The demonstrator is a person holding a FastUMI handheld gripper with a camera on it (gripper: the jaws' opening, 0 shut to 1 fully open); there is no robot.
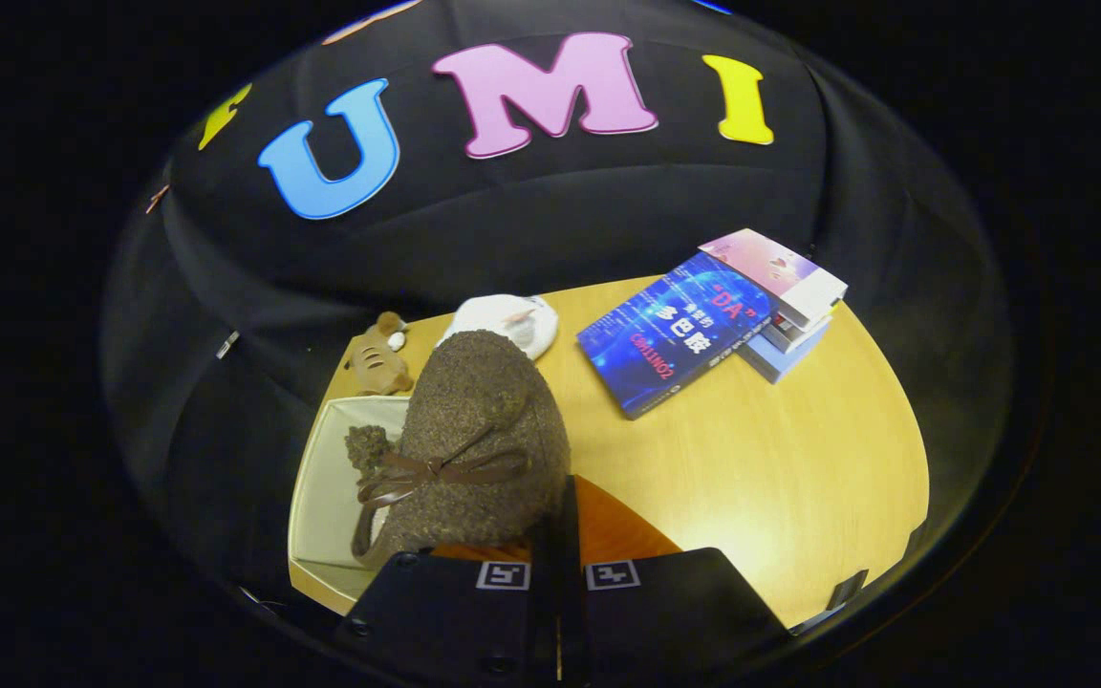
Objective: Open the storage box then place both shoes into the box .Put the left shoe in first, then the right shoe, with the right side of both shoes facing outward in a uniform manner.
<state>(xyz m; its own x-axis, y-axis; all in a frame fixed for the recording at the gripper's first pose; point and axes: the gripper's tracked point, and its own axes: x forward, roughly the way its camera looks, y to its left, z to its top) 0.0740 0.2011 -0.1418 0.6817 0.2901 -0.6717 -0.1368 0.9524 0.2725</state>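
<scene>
Our gripper [558, 559] has its fingers pressed close together, pinching the rim of the brown fuzzy shoe [474, 440], which hangs toe-forward over the open box [326, 497]. We judge the lid stage done and this shoe about to go in; whether it is the left or right we cannot tell. Beyond the shoe a white shoe [510, 320] lies on the table [799, 459], beside a small toy [378, 358]. Right of the shoe sit stacked books [675, 334]; the top cover reads "DA".
</scene>
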